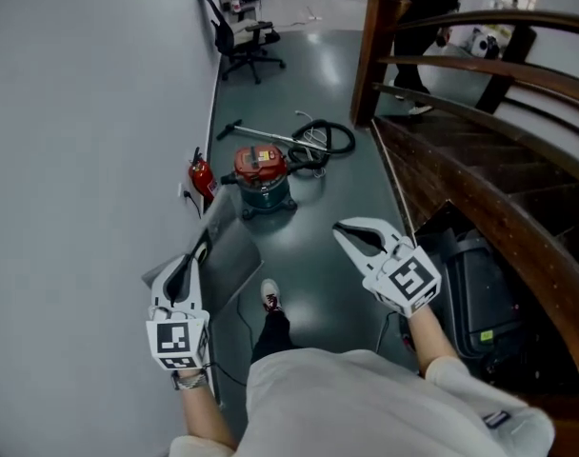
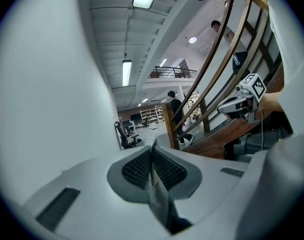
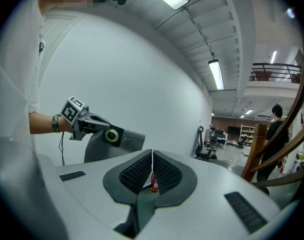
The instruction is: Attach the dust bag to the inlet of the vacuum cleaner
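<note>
Head view: left hand-held gripper (image 1: 202, 244) pinches dust bag (image 1: 230, 260), right hand-held gripper (image 1: 347, 229) pressed together.

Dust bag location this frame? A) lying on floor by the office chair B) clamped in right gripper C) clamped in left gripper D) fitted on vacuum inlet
C: the left gripper is shut on the grey dust bag, held in the air well short of the vacuum cleaner. The right gripper is shut with nothing in it.
</note>
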A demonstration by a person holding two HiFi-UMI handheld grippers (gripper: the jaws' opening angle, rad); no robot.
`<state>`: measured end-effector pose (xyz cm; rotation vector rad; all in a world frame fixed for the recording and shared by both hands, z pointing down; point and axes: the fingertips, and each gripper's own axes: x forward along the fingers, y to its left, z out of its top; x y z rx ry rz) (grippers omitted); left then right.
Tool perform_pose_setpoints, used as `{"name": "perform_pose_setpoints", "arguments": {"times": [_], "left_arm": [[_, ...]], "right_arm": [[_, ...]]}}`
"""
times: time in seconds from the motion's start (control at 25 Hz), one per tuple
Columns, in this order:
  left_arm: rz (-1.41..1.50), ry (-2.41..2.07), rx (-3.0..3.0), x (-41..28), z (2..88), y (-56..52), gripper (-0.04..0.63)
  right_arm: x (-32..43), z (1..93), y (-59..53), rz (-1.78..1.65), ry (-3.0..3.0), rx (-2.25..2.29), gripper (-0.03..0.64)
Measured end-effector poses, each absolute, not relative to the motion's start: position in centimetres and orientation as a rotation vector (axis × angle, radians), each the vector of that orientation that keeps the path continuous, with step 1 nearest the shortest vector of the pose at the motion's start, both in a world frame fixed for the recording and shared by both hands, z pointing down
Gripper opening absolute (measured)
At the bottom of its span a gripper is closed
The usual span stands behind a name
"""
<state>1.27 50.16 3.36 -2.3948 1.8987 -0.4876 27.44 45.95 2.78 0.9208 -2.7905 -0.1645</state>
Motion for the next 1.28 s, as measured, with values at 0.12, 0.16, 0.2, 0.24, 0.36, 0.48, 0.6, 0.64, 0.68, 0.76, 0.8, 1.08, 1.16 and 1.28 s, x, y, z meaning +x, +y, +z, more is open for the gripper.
{"name": "perform_pose_setpoints", "arguments": {"times": [0.12,0.16,0.2,0.24,0.36,0.48,0.6,0.64,0.68,0.76,0.8,1.08,1.16,1.28], "left_arm": [[-0.475,1.886,-2.406,-0.3,3.6,45.6,0.023],[-0.471,1.879,-2.410,-0.7,3.5,44.1,0.022],[-0.469,1.870,-2.416,-1.0,3.4,42.6,0.023],[-0.466,1.859,-2.423,-1.3,3.4,41.1,0.023],[-0.459,1.829,-2.448,-2.5,3.8,37.0,0.023],[-0.468,1.818,-2.461,-3.8,3.7,33.0,0.022],[-0.464,1.813,-2.458,-4.8,3.2,29.5,0.023],[-0.460,1.811,-2.458,-5.2,3.0,28.4,0.023],[-0.456,1.810,-2.459,-5.5,2.9,27.3,0.023],[-0.455,1.810,-2.463,-6.0,2.8,25.5,0.023],[-0.454,1.812,-2.465,-6.3,2.8,24.7,0.023],[-0.456,1.814,-2.490,-7.8,3.1,20.5,0.023],[-0.462,1.814,-2.494,-8.2,3.5,19.7,0.023],[-0.470,1.813,-2.501,-8.9,3.9,18.8,0.023]], "right_arm": [[26.1,2.8,41.7,-0.164,-2.780,0.954,0.030],[25.6,2.8,40.2,-0.163,-2.775,0.960,0.029],[25.1,2.9,38.8,-0.160,-2.771,0.962,0.030],[24.6,3.0,37.4,-0.156,-2.767,0.962,0.029],[22.9,3.1,33.4,-0.146,-2.758,0.960,0.029],[21.2,3.0,29.9,-0.137,-2.757,0.953,0.030],[19.9,2.9,26.7,-0.125,-2.750,0.948,0.030],[19.5,2.9,25.6,-0.127,-2.748,0.944,0.029],[19.2,2.8,24.6,-0.130,-2.745,0.940,0.030],[18.5,2.9,22.9,-0.126,-2.740,0.934,0.031],[18.1,2.9,22.2,-0.122,-2.740,0.932,0.030],[15.7,2.3,18.4,-0.179,-2.776,0.908,0.030],[15.2,2.9,17.5,-0.162,-2.758,0.914,0.031],[14.9,3.7,16.3,-0.104,-2.735,0.946,0.030]]}}
